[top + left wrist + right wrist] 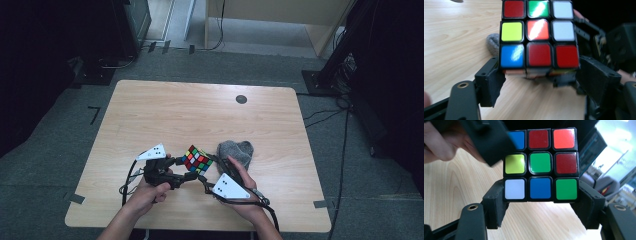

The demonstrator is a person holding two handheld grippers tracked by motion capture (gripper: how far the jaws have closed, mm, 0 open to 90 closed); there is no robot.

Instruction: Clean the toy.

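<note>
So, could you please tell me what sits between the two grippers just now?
A puzzle cube sits between the left gripper and right gripper, seen in the high view.

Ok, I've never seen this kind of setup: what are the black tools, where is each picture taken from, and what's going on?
A person holds two hand-held grippers. The high view looks down on a wooden table; the other two cameras ride on the grippers and look along their jaws. Between the left gripper and the right gripper sits a colour cube, lifted off the table. The right gripper's jaws clamp its bottom layer. The left gripper's jaws flank the cube; whether they press it is unclear. A grey cloth lies behind.
</note>
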